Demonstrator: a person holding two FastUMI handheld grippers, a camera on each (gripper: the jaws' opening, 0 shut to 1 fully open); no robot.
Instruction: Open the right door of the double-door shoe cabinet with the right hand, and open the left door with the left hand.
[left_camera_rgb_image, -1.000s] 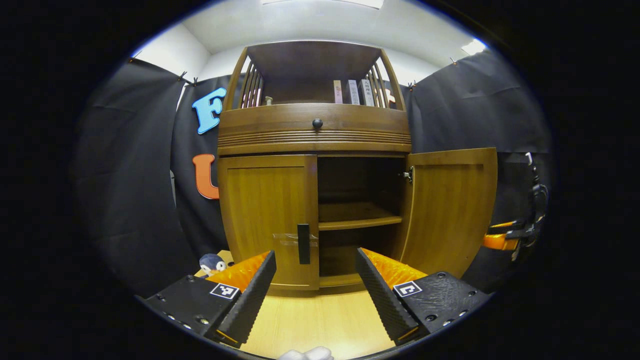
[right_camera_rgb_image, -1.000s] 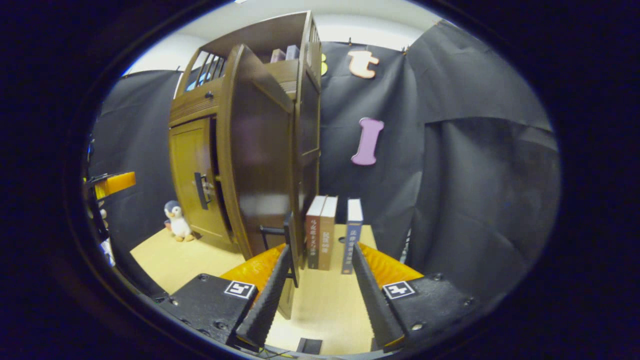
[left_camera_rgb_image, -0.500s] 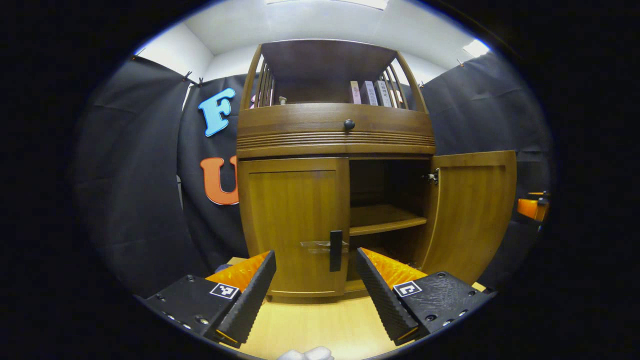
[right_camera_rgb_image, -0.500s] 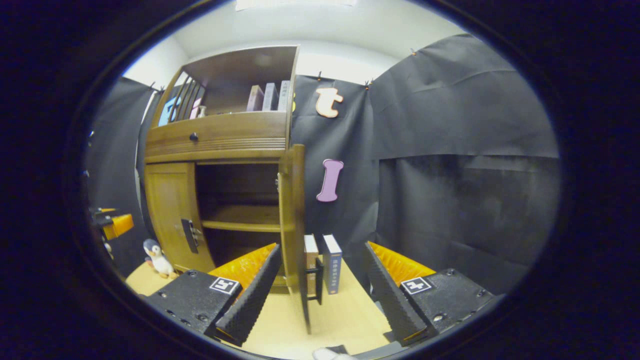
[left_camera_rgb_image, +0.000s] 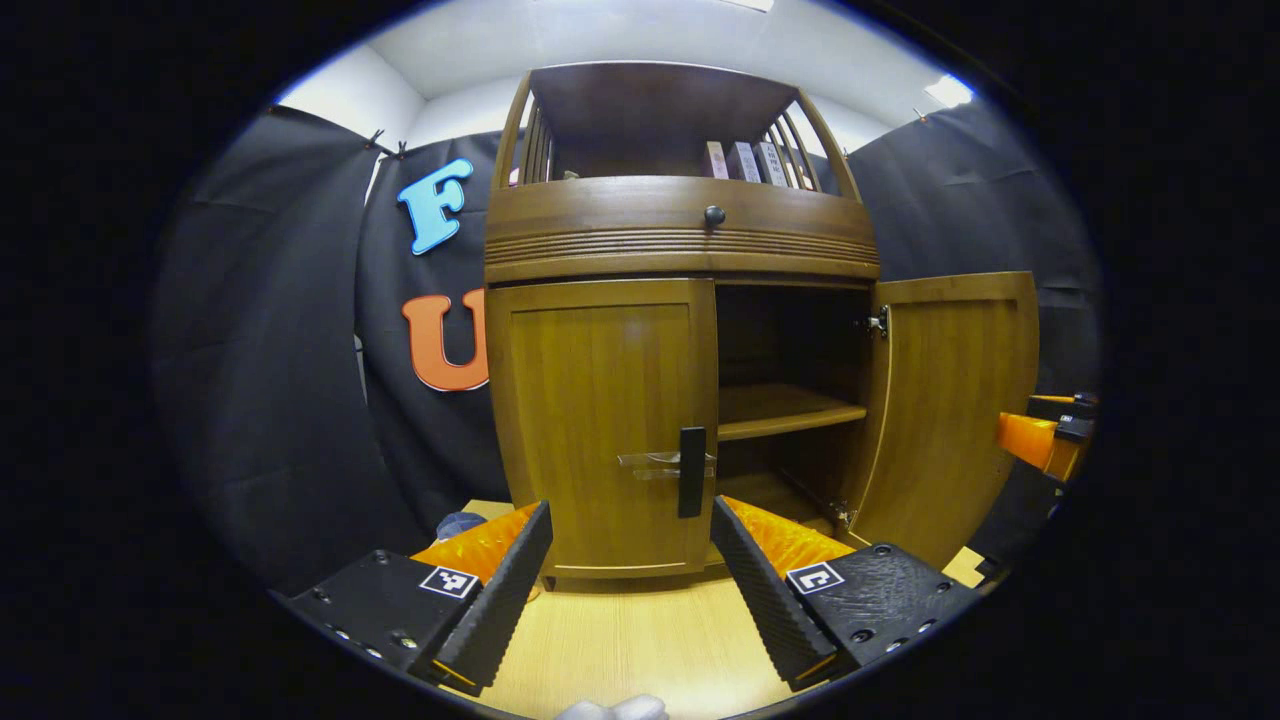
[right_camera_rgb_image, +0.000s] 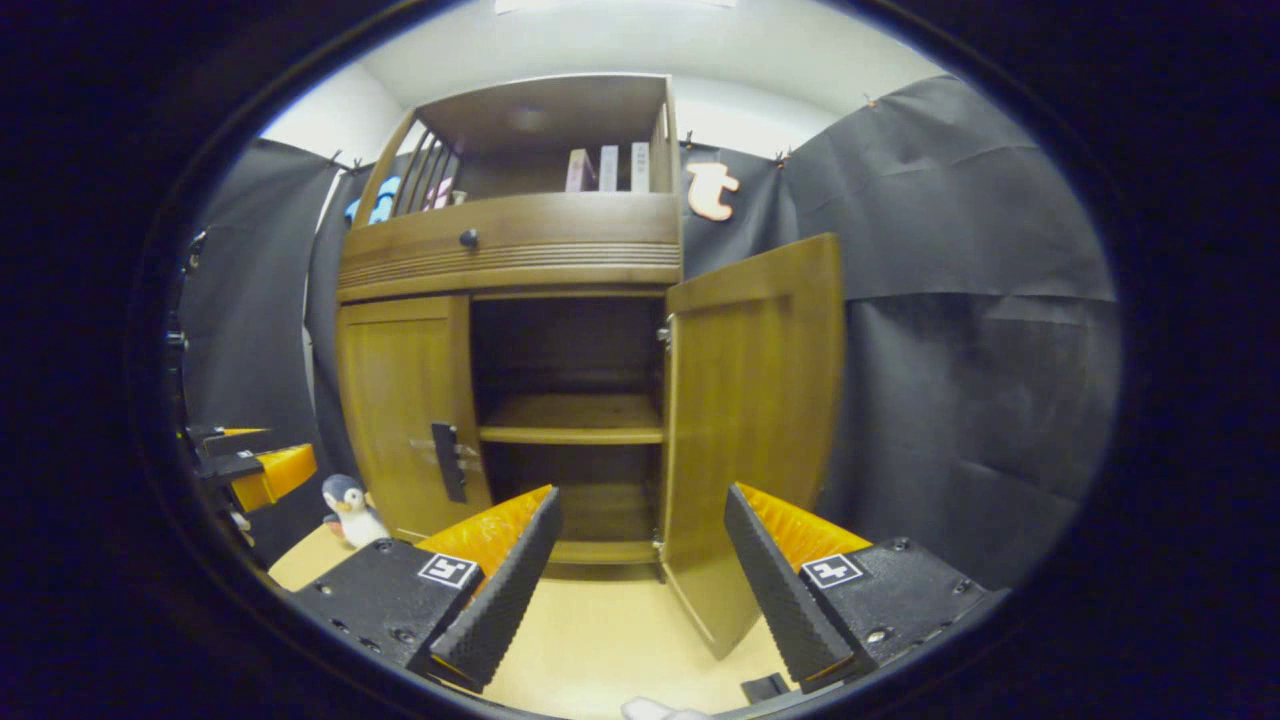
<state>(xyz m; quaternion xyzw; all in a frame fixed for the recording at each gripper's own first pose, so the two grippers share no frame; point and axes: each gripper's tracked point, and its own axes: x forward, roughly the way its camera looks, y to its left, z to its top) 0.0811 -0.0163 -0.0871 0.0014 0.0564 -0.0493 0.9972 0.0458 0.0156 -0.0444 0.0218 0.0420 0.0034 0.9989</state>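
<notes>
Left tongs (left_camera_rgb_image: 630, 590), spread and empty, face the closed left door's (left_camera_rgb_image: 600, 420) upright handle (left_camera_rgb_image: 691, 472), lying just right of their centreline.

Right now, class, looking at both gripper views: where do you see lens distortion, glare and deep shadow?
Left gripper view: fisheye bows the cabinet outward; a ceiling light glares at upper right. Right gripper view: the open right door curves, and the shelf recess behind it is dark.
</notes>
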